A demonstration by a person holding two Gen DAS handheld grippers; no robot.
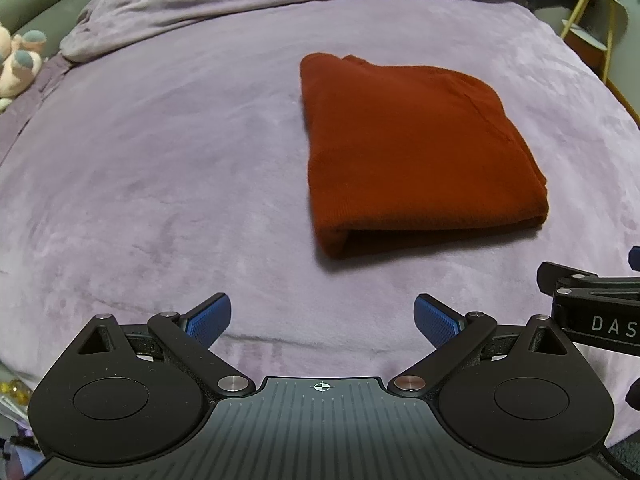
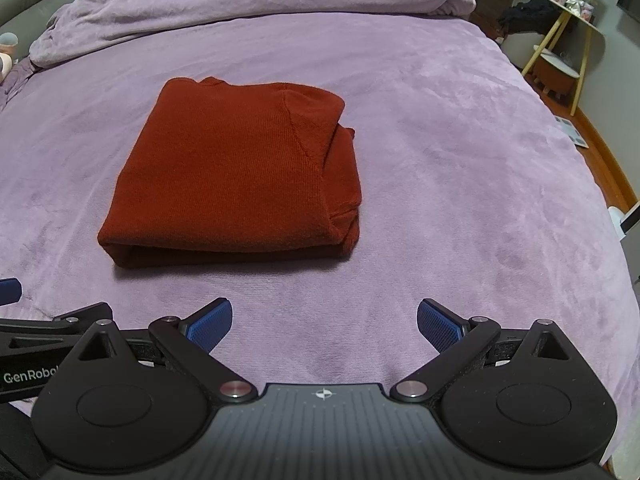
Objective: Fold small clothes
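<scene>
**A:** What is nearest to us?

**B:** Two claws, side by side above the near edge of a bed. The left claw [image 1: 322, 322] is spread wide with nothing between its blue pads [image 1: 210, 320]. The right claw [image 2: 324, 324] is the same: released and empty. Neither touches any cloth.

**A:** And the clothing?

**B:** Just beyond them, in the middle of the bed, lies a rust-red sweater [image 2: 236, 176]. It is folded into a thick, roughly square bundle on a lilac plush blanket [image 2: 460, 184]. The rounded fold faces the claws. The layered edges sit on its right side, a little uneven, with one lower layer peeking out.

**A:** So is the folding finished?

**B:** It looks close to finished to me. If anything remains, I would tidy that right side: pinch only the stray layer, tuck it in, and avoid dragging the whole bundle across the soft blanket.

**A:** What lies farther off?

**B:** A bunched lilac duvet [image 2: 248, 4] at the head of the bed, and a small yellow-legged side table [image 2: 568, 28] to the right.
</scene>
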